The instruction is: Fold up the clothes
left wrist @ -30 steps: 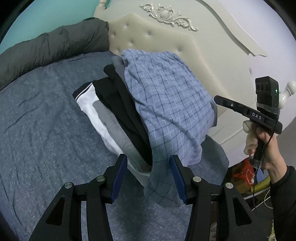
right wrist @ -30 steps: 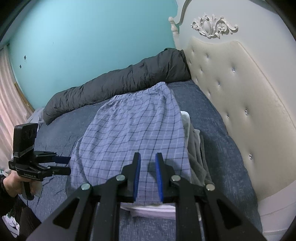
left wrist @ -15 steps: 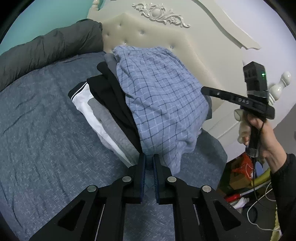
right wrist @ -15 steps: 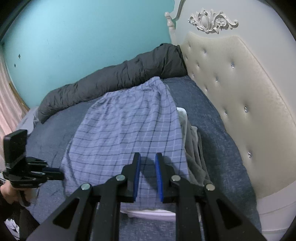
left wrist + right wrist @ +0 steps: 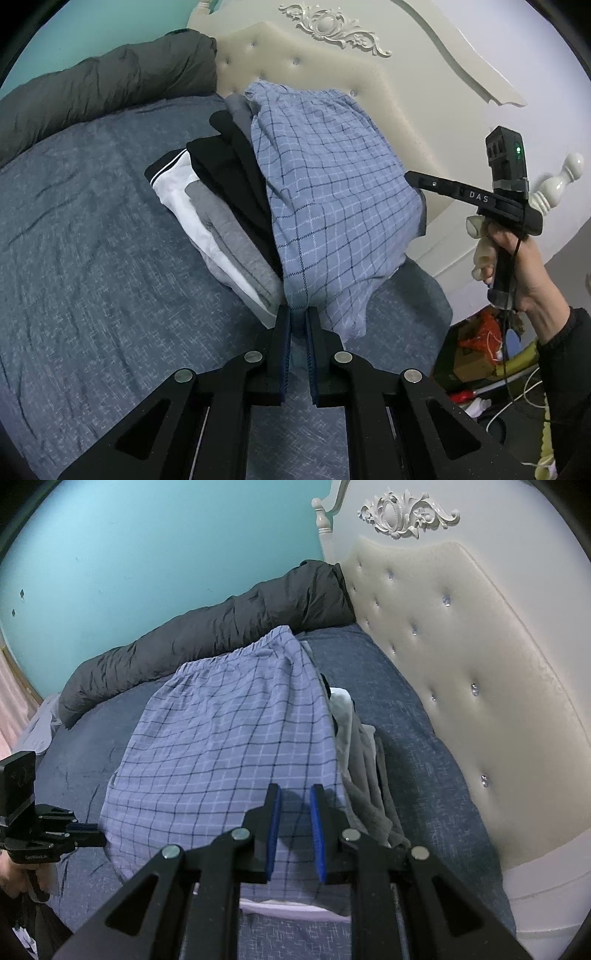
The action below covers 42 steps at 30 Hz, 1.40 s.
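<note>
On the blue bed [image 5: 92,258] near the headboard edge, left gripper [image 5: 298,325] pinches the floppy plaid shorts' [image 5: 332,192] hem, while the right gripper [image 5: 295,830] hovers nearly closed, holding nothing.

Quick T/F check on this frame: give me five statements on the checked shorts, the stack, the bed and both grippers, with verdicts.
1. The blue checked shorts lie on top of a stack of folded clothes. True.
2. The left gripper stands wide open, clear of the cloth. False: its fingers are closed on the shorts' near corner.
3. The stack sits on a red sheet. False: the bedsheet is blue-grey.
4. A dark rolled duvet lies along the teal wall. True.
5. The right gripper holds a white shirt up in the air. False: it sits over the shorts' edge, narrowly parted; whether it pinches the cloth cannot be told.
</note>
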Each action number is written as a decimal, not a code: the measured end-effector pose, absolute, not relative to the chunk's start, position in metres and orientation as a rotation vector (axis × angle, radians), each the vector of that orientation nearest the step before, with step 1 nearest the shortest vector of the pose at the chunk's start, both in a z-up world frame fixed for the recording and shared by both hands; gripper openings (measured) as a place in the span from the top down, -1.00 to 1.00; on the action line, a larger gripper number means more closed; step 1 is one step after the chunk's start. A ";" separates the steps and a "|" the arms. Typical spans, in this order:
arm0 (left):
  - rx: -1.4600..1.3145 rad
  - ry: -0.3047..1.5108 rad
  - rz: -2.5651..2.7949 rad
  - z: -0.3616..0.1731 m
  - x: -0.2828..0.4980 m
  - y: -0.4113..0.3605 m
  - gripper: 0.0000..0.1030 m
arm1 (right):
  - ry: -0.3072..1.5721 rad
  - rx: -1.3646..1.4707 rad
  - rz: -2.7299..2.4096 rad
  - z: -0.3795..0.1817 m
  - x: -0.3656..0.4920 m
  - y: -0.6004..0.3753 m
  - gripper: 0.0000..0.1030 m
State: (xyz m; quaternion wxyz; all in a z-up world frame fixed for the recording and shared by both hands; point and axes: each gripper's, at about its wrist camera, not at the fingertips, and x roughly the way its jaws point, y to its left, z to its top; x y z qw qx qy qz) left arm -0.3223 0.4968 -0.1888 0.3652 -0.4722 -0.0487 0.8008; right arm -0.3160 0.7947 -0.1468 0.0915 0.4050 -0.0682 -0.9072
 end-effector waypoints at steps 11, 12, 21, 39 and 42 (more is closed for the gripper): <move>-1.189 -0.101 2.155 -0.167 -0.311 0.494 0.73 | -0.225 1.155 -2.728 -0.130 -0.288 0.800 0.70; -1.185 -0.099 2.168 -0.164 -0.309 0.493 0.72 | -0.227 1.141 -2.732 -0.127 -0.283 0.800 0.70; -1.146 -0.061 2.253 -0.136 -0.283 0.505 0.69 | -0.209 1.032 -2.778 -0.107 -0.238 0.791 0.70; -0.996 -0.008 2.319 -0.077 -0.231 0.503 0.23 | -0.234 0.932 -2.868 -0.071 -0.162 0.750 0.70; -0.971 0.001 2.318 -0.069 -0.222 0.501 0.16 | -0.253 0.914 -2.891 -0.065 -0.146 0.742 0.70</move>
